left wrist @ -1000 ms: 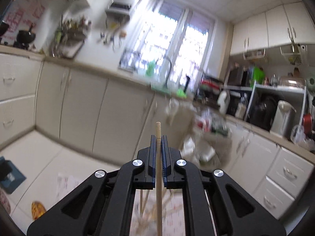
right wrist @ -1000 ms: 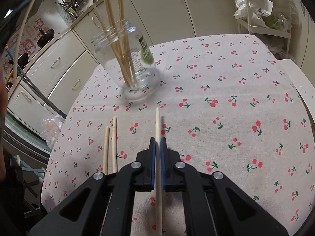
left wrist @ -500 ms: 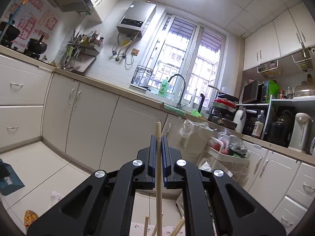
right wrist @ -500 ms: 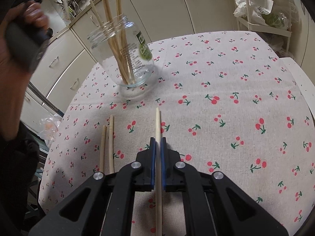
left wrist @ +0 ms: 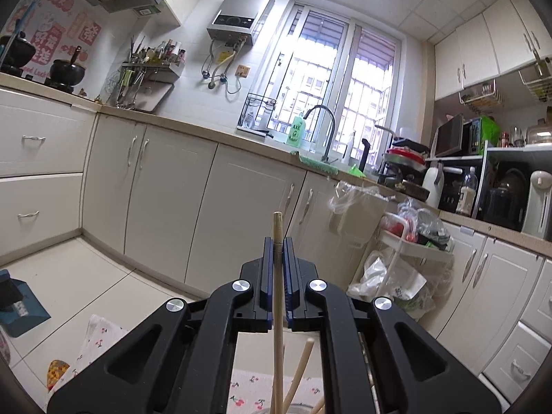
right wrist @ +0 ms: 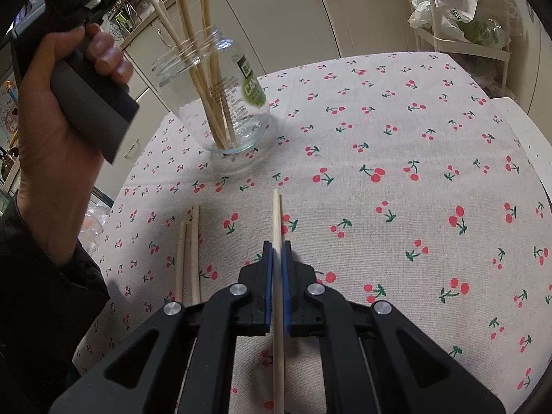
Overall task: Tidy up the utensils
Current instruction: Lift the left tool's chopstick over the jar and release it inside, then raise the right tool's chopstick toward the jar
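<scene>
My left gripper (left wrist: 277, 245) is shut on a wooden chopstick (left wrist: 278, 310), held upright above the glass jar; other chopstick tips (left wrist: 299, 372) show below it. In the right wrist view the glass jar (right wrist: 224, 103) stands on the cherry-print tablecloth (right wrist: 396, 158) with several chopsticks (right wrist: 203, 69) in it, and the hand holding the left gripper (right wrist: 69, 79) is just left of it. My right gripper (right wrist: 277, 252) is shut on another chopstick (right wrist: 277, 276), low over the cloth. Two loose chopsticks (right wrist: 188, 258) lie to its left.
Kitchen cabinets (left wrist: 172, 200) and a counter with a sink (left wrist: 321, 162) lie beyond the table. A white cart with plastic bags (left wrist: 407, 252) stands at the right, also seen in the right wrist view (right wrist: 459, 17). The table's edge (right wrist: 517, 117) curves at right.
My left gripper has tilted up and moved over the jar with its chopstick. The right gripper has stayed low, shifting slightly toward the jar.
</scene>
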### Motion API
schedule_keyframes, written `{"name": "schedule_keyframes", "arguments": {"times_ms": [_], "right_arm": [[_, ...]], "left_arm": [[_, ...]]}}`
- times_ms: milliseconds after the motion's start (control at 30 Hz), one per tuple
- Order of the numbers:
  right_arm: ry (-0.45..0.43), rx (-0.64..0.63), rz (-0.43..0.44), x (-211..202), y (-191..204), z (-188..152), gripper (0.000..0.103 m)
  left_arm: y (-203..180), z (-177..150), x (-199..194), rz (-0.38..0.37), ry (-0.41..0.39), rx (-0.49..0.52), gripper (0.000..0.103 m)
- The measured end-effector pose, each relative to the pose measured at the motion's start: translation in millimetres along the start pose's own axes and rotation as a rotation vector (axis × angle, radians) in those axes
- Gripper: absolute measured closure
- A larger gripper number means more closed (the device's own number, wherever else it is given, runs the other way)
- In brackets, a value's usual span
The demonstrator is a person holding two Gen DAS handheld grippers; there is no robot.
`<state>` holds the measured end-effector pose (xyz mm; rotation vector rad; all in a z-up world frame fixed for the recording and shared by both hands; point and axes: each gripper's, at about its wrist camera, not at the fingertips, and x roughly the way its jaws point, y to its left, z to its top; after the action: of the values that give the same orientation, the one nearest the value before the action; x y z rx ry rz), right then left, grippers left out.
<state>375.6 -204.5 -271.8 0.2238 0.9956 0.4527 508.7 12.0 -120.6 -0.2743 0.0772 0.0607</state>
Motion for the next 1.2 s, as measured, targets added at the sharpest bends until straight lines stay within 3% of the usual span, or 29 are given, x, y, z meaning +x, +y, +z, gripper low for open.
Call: {"name": "schedule_keyframes", "arguments": {"times_ms": [367, 767, 1200], "right_arm": [[0.000, -0.001, 0.000, 0, 0, 0, 0.097], [-0.005, -0.013, -0.010, -1, 1, 0, 0.097], [-0.012, -0.055, -0.035, 0, 6, -2, 0.097]], "left_arm": [[-8, -23, -13, -0.019, 0.063, 0.088, 0.098], [-20, -43, -29, -0.004, 0.182, 0.165, 0.096], [-20, -44, -60, 0.033, 0.248, 0.200, 0.061]]}}
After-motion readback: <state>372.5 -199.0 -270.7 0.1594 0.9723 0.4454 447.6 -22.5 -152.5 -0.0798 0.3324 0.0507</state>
